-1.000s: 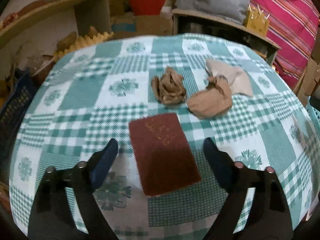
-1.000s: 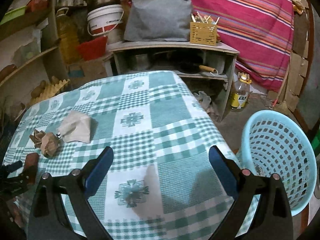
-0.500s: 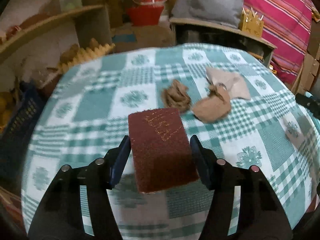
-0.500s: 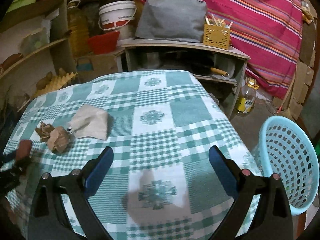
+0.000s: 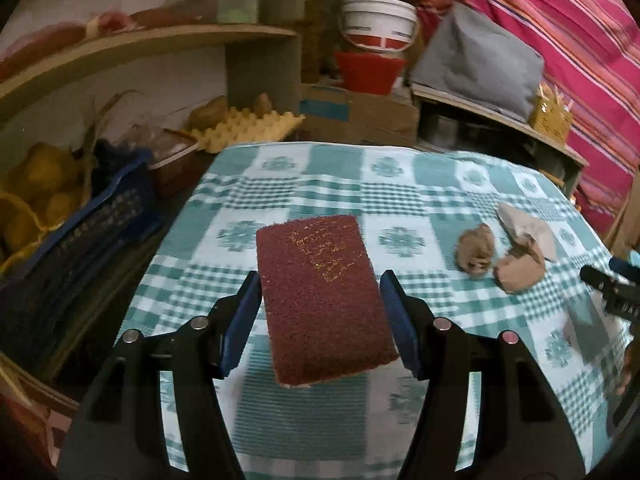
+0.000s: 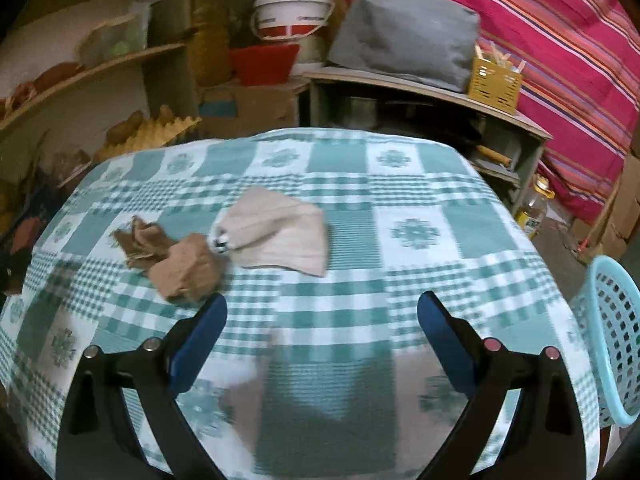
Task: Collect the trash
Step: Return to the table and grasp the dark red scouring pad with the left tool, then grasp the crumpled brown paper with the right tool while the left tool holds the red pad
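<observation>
My left gripper (image 5: pixel 320 316) is shut on a dark red scouring pad (image 5: pixel 322 296) and holds it above the green checked table (image 5: pixel 360 184). Crumpled brown paper (image 5: pixel 476 252), a brown paper ball (image 5: pixel 520 270) and a beige paper bag (image 5: pixel 528 228) lie to its right. In the right wrist view my right gripper (image 6: pixel 322 344) is open and empty above the table (image 6: pixel 400 280), just short of the paper ball (image 6: pixel 188 274), the crumpled paper (image 6: pixel 140 240) and the beige bag (image 6: pixel 280 236). A light blue basket (image 6: pixel 614 336) stands beside the table at right.
Shelves with a white bucket (image 5: pixel 378 20), a red bowl (image 5: pixel 370 70) and an egg tray (image 5: pixel 248 128) stand behind the table. A dark blue crate (image 5: pixel 80 232) sits left of it. A low shelf (image 6: pixel 420 92) and a striped pink cloth (image 6: pixel 560 60) are at back right.
My left gripper closed on the red pad, lifted it off the table and swung left. My right gripper moved left toward the paper trash, staying open.
</observation>
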Tool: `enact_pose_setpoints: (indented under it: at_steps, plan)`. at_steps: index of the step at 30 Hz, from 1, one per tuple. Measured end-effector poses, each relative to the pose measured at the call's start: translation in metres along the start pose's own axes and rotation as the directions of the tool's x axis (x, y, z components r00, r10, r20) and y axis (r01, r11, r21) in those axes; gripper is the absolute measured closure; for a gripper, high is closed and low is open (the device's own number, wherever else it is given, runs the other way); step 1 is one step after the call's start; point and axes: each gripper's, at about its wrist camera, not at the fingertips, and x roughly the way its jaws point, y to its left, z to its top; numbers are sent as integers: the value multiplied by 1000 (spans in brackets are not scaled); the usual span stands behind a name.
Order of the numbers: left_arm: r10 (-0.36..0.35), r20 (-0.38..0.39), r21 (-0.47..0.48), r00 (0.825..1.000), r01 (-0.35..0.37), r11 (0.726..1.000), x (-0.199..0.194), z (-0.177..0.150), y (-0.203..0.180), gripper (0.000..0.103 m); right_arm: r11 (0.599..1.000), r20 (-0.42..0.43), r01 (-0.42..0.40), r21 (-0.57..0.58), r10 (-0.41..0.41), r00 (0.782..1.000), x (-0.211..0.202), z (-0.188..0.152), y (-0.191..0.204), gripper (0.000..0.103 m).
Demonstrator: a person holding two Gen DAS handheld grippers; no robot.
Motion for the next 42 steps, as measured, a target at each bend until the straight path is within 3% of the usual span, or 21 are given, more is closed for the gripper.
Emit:
enact_pose_setpoints:
  at_steps: [12,26,28,31,35,42]
  plan:
    - [5,19,-57,1000,-4,998,4,7,29,43,995,-32,-22,-95,19,999,20,5,56,9]
    - [15,11,-50,1000,-14,999,11,9,32,43,993,-82,-47,-105,38,996,44,16,75,10]
    - [17,8,-44,1000,-17,999,12,8,31,43,992,-87,-60,-107,51,995,46,17,78,13]
    - [20,4,-39,1000,-19,999,12,7,30,43,990,-95,-93,-106,83,992,49,18,82,26]
    - [20,6,-34,1000,-19,999,11,7,28,43,984,-106,-141,-109,129,986,49,18,87,49]
    - [12,12,-22,1000,-12,1000,6,9,18,43,982,-85,-151,-115,142,986,34,19,76,58]
